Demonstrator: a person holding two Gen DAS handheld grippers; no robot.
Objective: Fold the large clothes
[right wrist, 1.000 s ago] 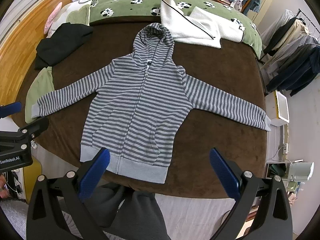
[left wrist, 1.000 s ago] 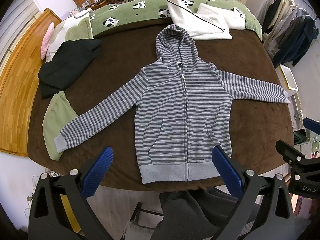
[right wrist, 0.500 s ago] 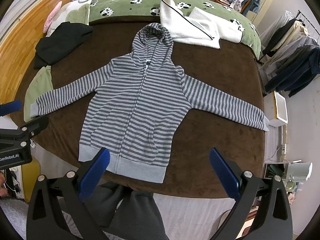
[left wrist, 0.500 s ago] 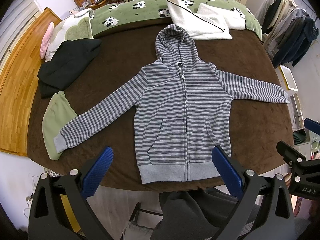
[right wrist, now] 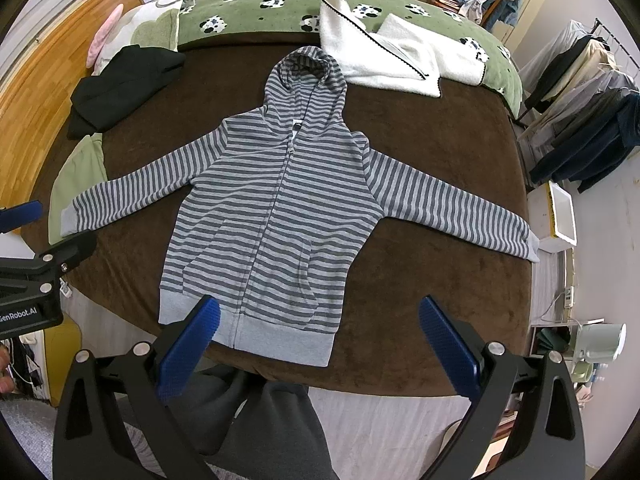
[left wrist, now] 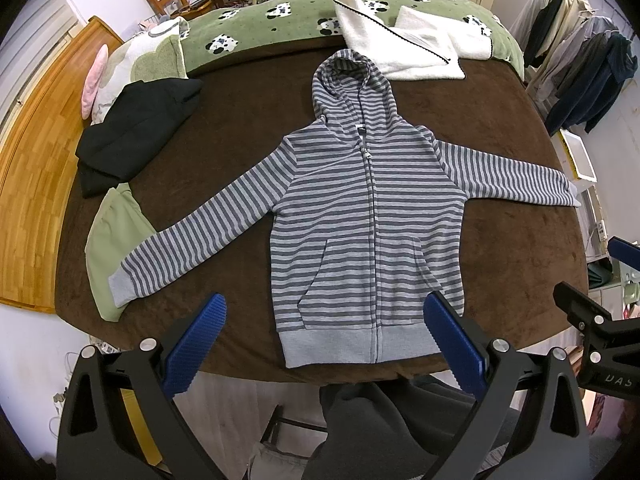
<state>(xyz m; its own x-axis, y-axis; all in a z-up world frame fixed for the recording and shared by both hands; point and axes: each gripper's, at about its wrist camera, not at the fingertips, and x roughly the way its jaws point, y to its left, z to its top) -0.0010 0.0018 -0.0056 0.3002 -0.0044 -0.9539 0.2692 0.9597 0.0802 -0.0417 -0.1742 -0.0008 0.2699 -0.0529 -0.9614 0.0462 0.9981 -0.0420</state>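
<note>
A grey striped zip hoodie (left wrist: 368, 216) (right wrist: 276, 208) lies flat and face up on the brown bedspread (left wrist: 240, 128) (right wrist: 440, 128), both sleeves spread out and the hood pointing away. My left gripper (left wrist: 324, 324) hovers open above the near edge of the bed, in front of the hem, holding nothing. My right gripper (right wrist: 318, 322) hangs open too, above the hem's right corner, with nothing between its blue pads (right wrist: 444, 336). Each gripper shows at the edge of the other's view.
A black garment (left wrist: 136, 128) and a pale green one (left wrist: 112, 240) lie at the bed's left side, by the left cuff. A white fleece (left wrist: 404, 48) and green panda blanket (left wrist: 260, 36) sit at the far end. A clothes rack (right wrist: 588, 112) stands right; a person's grey-trousered legs (right wrist: 256, 432) are below.
Both views have shifted very slightly; the hoodie lies as before and both grippers remain open.
</note>
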